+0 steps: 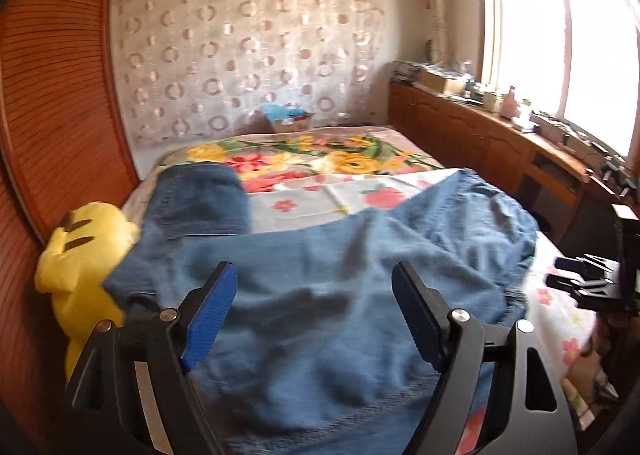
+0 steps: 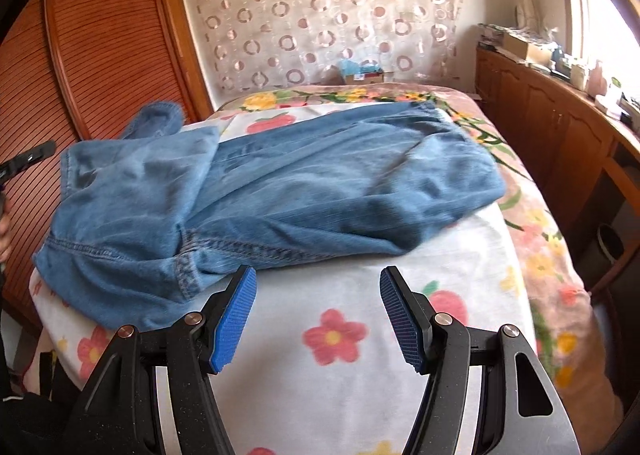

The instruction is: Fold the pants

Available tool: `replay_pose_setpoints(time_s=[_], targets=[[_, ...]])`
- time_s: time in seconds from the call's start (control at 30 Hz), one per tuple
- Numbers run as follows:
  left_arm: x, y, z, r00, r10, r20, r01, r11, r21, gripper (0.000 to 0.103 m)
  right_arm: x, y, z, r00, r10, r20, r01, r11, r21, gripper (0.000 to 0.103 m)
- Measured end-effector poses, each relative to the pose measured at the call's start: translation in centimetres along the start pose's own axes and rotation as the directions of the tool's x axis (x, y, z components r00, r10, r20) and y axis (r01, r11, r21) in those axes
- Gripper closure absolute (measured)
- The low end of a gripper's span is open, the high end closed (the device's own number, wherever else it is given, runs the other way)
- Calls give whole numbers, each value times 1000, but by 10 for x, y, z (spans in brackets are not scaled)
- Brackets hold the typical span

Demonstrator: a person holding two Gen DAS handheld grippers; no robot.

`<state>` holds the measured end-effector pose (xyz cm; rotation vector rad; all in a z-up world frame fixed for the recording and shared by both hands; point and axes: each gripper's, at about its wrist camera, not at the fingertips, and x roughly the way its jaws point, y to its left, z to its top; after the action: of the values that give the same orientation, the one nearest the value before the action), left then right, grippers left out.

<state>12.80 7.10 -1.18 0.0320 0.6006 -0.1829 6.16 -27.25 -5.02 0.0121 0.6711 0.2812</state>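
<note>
Blue denim pants (image 2: 280, 191) lie crumpled across the flowered bed, with the waist to the right and the leg ends bunched at the left. In the left wrist view the pants (image 1: 320, 295) fill the foreground. My left gripper (image 1: 314, 279) is open and empty, just above the denim. My right gripper (image 2: 318, 283) is open and empty, over the bare sheet just in front of the pants' near edge. The right gripper also shows at the right edge of the left wrist view (image 1: 588, 283). The left gripper shows at the left edge of the right wrist view (image 2: 24, 163).
A yellow plush toy (image 1: 80, 255) sits at the bed's left edge beside a wooden slatted wardrobe (image 1: 56, 95). A flowered blanket (image 2: 540, 255) covers the bed. A wooden cabinet (image 1: 500, 143) with clutter runs under the window at the right. A cardboard box (image 1: 290, 119) stands beyond the bed.
</note>
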Motion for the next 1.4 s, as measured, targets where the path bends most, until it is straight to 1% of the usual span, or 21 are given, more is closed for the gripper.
replay_pose_setpoints(time_s=[0.07, 0.23, 0.33, 0.37, 0.4, 0.43, 0.53, 0.73, 0.87, 1.0, 1.13, 1.23, 1.33, 1.37, 1.4], targets=[[0, -9, 0, 1000, -27, -2, 27, 1000, 10, 23, 0, -6, 3, 1000, -20, 9, 20, 1000, 3, 37], [5, -27, -5, 998, -53, -15, 53, 998, 21, 23, 5, -23, 12, 997, -77, 24, 77, 997, 16, 37], [14, -39, -11, 997, -72, -40, 73, 997, 28, 23, 6, -41, 19, 994, -104, 27, 103, 994, 34, 37], [17, -42, -13, 996, -73, -48, 75, 997, 32, 23, 7, -48, 21, 993, -118, 28, 117, 992, 40, 38], [20, -46, -16, 996, -73, -58, 75, 997, 35, 23, 8, -53, 24, 992, -126, 27, 125, 991, 45, 43], [24, -49, -19, 995, -75, -68, 77, 996, 36, 23, 11, -60, 26, 991, -131, 21, 130, 990, 53, 44], [37, -56, -29, 991, -87, -102, 90, 995, 31, 23, 20, -76, 33, 991, -132, 4, 131, 988, 82, 51], [57, -64, -44, 982, -95, -162, 101, 994, 33, 23, 45, -103, 49, 991, -126, -41, 131, 982, 136, 58], [65, -66, -51, 978, -97, -185, 104, 994, 29, 23, 64, -120, 61, 989, -122, -80, 135, 974, 181, 62], [68, -67, -54, 978, -95, -188, 102, 994, 30, 23, 75, -131, 68, 988, -115, -106, 136, 966, 219, 64], [72, -68, -57, 978, -89, -188, 97, 995, 35, 23, 81, -131, 72, 988, -100, -119, 126, 962, 241, 65], [74, -70, -60, 979, -85, -185, 94, 995, 41, 23, 87, -134, 74, 987, -92, -130, 122, 961, 249, 68], [76, -70, -64, 980, -84, -181, 93, 995, 42, 23, 86, -130, 76, 988, -91, -126, 120, 962, 244, 73], [76, -70, -65, 981, -83, -178, 92, 995, 43, 23, 84, -128, 74, 988, -93, -124, 121, 963, 241, 75], [75, -70, -66, 981, -81, -175, 91, 995, 45, 23, 83, -127, 74, 988, -97, -121, 124, 964, 236, 81]])
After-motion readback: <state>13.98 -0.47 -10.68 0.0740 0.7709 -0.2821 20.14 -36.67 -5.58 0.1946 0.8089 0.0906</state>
